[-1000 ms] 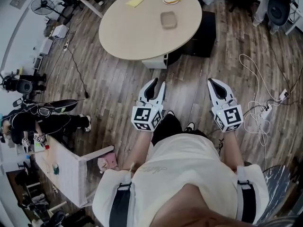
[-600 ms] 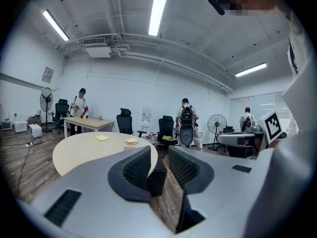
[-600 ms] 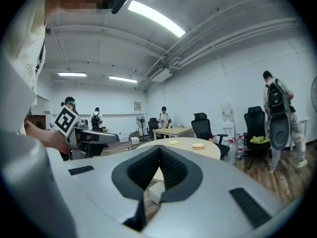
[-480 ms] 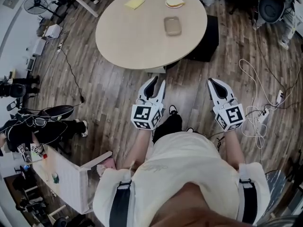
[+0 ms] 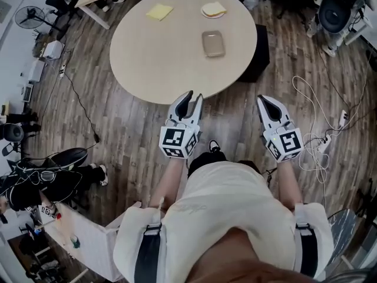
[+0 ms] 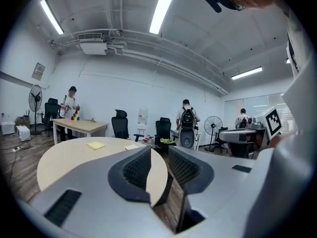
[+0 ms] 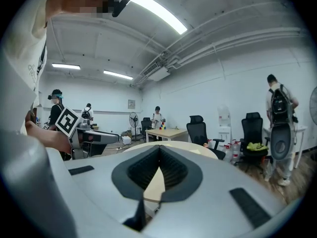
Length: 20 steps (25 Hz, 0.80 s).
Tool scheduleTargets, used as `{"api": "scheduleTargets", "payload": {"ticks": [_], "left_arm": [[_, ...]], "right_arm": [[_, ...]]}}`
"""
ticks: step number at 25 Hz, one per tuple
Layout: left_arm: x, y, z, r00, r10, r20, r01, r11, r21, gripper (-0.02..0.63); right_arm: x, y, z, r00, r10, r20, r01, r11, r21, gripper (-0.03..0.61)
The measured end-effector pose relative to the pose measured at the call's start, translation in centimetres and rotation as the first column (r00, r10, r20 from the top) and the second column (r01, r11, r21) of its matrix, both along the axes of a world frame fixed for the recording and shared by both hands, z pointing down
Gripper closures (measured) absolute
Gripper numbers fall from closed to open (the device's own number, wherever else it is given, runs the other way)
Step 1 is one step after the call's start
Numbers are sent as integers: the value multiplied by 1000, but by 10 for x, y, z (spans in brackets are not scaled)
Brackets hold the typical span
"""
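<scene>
Wood-plank floor (image 5: 118,128) of an open office carries 1 round counter (image 5: 171,69).

Head view: a small tray (image 5: 212,43) lies mid-counter, upper centre of the frame, with a yellow pad (image 5: 159,12) and a sandwich plate (image 5: 213,9) beyond it. The left gripper (image 5: 194,96) and right gripper (image 5: 263,101) hover short of the near edge, well apart from the tray. The tray looks stiff, light and shallow, and is probably best gripped at its rim.

Left gripper view: 2 fingers released, a gap between them, nothing held.

Right gripper view: fingers clenched tip to tip, empty; desks and chairs behind.
</scene>
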<state>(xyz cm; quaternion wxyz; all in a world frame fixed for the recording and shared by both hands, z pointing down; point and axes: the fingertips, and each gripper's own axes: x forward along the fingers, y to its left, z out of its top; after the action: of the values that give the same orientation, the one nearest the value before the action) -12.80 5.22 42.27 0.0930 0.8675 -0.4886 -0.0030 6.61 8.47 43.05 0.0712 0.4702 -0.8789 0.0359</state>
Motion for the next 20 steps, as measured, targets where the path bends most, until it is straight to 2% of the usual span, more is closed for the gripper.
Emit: {"api": "scheduleTargets", "payload": {"ticks": [7, 11, 20], "left_arm": [[-12, -24, 13, 999, 32, -15, -32, 999, -22, 494], [-8, -35, 18, 999, 40, -25, -40, 999, -26, 494], [-12, -66, 30, 1000, 3, -16, -4, 998, -66, 494]], "right_arm": [[-13, -14, 5, 999, 37, -24, -37, 999, -18, 572], [-15, -20, 14, 998, 29, -60, -31, 999, -39, 572], [-20, -60, 32, 999, -26, -31, 23, 997, -80, 572]]}}
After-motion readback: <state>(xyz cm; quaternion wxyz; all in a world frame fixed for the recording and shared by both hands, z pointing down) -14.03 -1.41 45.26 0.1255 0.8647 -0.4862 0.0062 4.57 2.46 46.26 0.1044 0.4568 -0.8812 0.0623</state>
